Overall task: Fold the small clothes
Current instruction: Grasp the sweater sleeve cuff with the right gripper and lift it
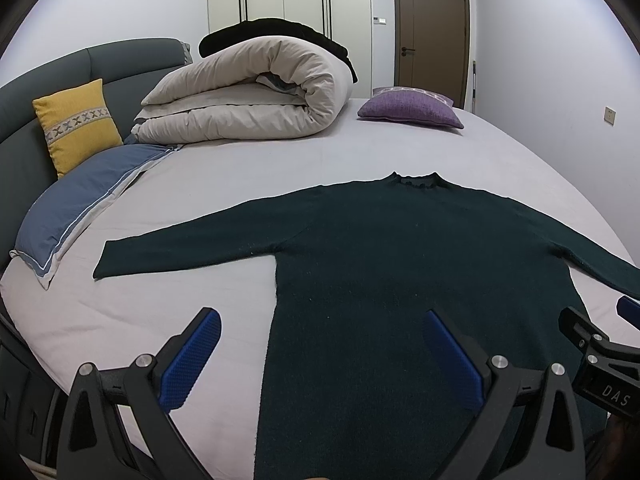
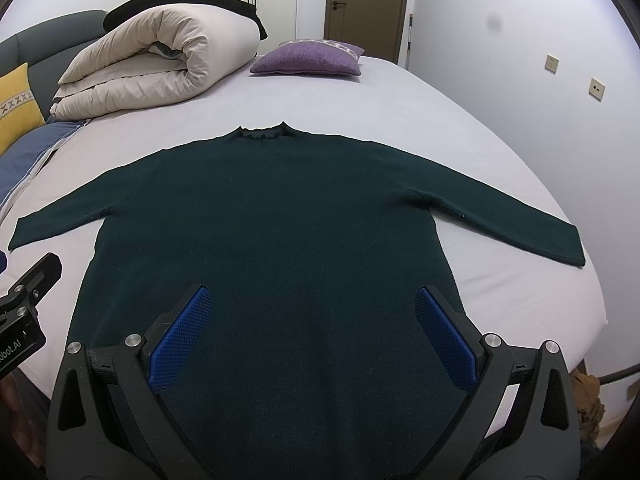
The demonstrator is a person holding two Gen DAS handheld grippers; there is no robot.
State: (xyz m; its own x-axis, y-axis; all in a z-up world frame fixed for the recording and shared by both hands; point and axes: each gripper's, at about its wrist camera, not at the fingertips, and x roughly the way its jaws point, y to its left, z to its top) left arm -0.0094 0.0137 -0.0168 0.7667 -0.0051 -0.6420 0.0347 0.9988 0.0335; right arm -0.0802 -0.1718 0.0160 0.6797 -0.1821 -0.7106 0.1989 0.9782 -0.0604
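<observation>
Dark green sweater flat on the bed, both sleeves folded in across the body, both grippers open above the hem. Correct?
Not quite. The sleeves are not folded in: the right wrist view shows the dark green sweater with both sleeves spread straight out on the bed. The rest holds: it lies flat, and the left gripper and right gripper are open above the hem.

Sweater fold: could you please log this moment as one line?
stage: pre-fold | sweater: flat on bed, sleeves spread | left gripper: open | right gripper: open
</observation>
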